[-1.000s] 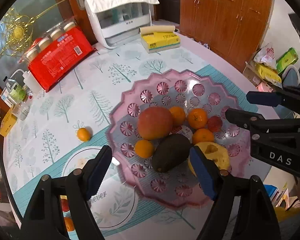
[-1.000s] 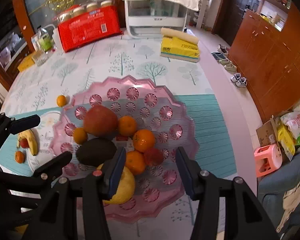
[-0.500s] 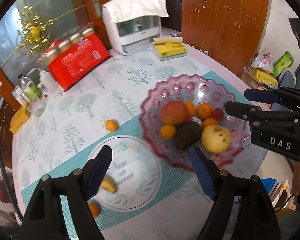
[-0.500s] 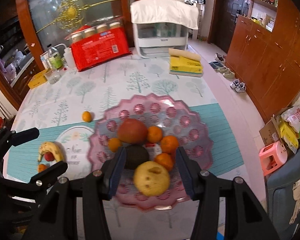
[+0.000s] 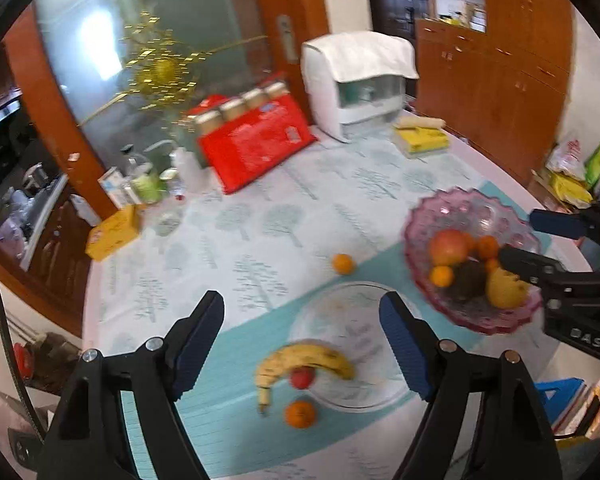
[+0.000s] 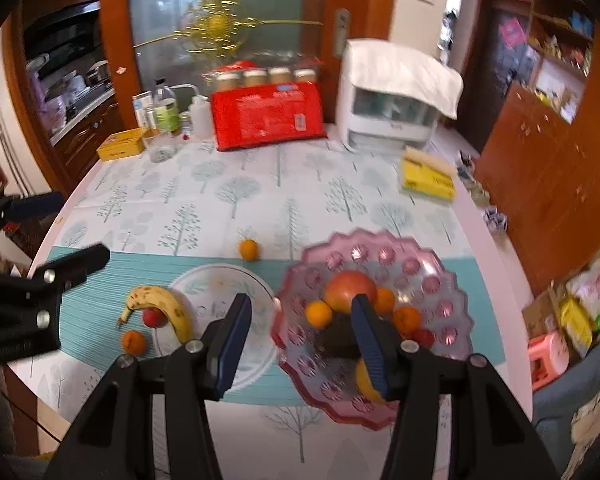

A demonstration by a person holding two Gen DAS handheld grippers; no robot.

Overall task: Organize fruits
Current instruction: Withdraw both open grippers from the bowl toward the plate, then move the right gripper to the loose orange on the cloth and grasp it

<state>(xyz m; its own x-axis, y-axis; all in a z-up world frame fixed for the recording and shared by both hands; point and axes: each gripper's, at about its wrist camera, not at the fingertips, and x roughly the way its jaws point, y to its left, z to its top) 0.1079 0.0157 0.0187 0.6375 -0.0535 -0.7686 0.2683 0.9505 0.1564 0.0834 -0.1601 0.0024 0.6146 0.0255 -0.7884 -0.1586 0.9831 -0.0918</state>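
Presently, left gripper stands wide apart, nothing between its pads; right gripper is parted more narrowly, likewise empty. Both hang above the table. Pink bowl holds most fruit. Banana overlaps the clear plate; one orange lies apart behind it.

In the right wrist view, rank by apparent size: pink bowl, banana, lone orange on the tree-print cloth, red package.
1. pink bowl, nearest the camera
2. red package, farther back
3. banana
4. lone orange
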